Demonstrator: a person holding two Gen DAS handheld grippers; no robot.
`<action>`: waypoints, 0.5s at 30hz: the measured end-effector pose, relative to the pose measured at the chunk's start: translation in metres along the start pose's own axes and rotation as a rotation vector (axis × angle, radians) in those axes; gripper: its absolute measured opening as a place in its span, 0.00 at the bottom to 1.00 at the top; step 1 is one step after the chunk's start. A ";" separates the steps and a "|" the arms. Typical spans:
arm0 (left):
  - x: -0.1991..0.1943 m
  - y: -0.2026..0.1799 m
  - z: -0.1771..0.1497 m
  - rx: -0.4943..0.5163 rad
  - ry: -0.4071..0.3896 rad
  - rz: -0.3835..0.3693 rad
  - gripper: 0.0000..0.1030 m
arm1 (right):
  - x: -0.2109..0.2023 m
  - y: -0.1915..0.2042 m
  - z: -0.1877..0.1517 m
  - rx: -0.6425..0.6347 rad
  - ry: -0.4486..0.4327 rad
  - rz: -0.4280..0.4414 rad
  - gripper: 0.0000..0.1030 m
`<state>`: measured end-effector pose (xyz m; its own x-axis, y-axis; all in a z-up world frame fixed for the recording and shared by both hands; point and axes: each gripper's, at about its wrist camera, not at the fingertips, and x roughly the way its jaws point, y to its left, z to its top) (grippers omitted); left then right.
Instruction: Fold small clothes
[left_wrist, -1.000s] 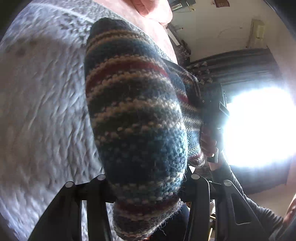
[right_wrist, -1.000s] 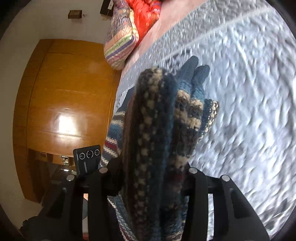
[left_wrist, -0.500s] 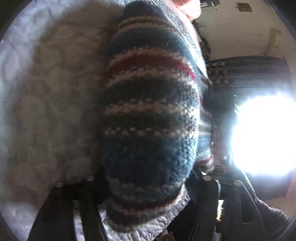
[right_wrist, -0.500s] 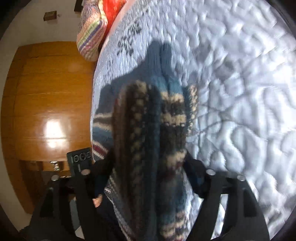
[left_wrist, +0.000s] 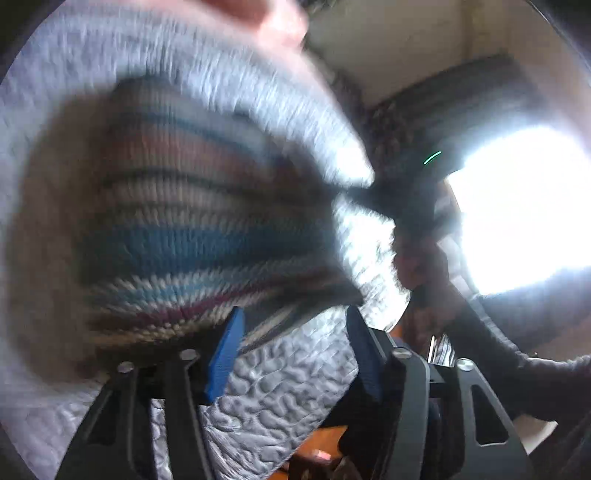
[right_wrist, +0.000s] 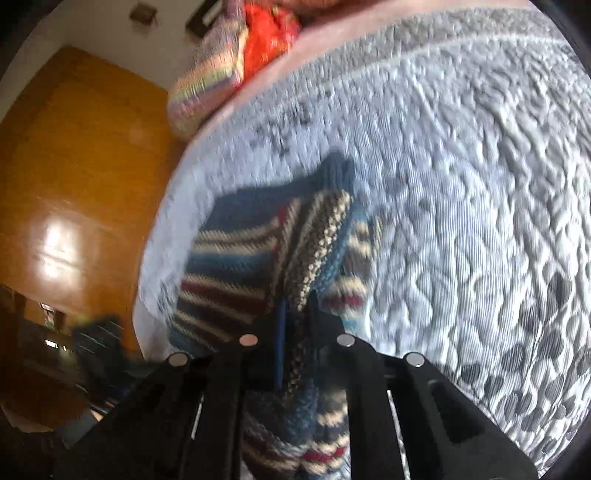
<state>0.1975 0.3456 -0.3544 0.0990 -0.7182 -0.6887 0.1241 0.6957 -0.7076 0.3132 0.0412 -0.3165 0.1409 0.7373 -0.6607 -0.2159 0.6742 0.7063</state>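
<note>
Quilted grey bedspread (right_wrist: 461, 206) covers the bed in both views, with a polished wooden wardrobe (right_wrist: 74, 206) beside it and a striped pillow (right_wrist: 207, 81) and an orange-red cushion (right_wrist: 269, 40) at its head. A blown-out bright window (left_wrist: 524, 210) fills the right of the left wrist view.

The left tool (left_wrist: 295, 354) stands wide open, its blue pads (left_wrist: 225, 354) well apart with only bedspread showing between them. The striped knitted garment (left_wrist: 192, 240) lies on the bedspread just ahead of it, blurred; its near hem sits beside the left-hand pad, and whether they touch cannot be told. Nothing is gripped there.

The right tool (right_wrist: 295, 332) is closed down to a narrow gap, pinching a bunched fold of the same striped knitted garment (right_wrist: 317, 240). One part of the knit spreads flat on the bedspread to the left of the fingers, showing blue, cream, brown and red bands; another part passes between the fingers and hangs below them toward the camera.

In the left wrist view a hand (left_wrist: 421, 262) in a dark sleeve (left_wrist: 517, 350) grips the dark handle of the other tool near the bed's edge.
</note>
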 end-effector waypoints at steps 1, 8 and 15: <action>0.008 0.008 0.000 -0.006 0.023 0.022 0.43 | 0.002 -0.005 0.000 0.012 -0.008 -0.008 0.08; -0.008 0.013 0.009 -0.019 0.088 -0.057 0.40 | 0.025 -0.025 0.004 0.046 0.045 -0.074 0.15; -0.064 0.022 0.071 -0.048 -0.154 -0.080 0.52 | -0.010 0.002 0.017 -0.038 0.002 -0.038 0.16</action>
<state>0.2639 0.4054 -0.3144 0.2416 -0.7628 -0.5999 0.0903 0.6332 -0.7687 0.3280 0.0359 -0.3038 0.1475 0.7111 -0.6875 -0.2467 0.6995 0.6707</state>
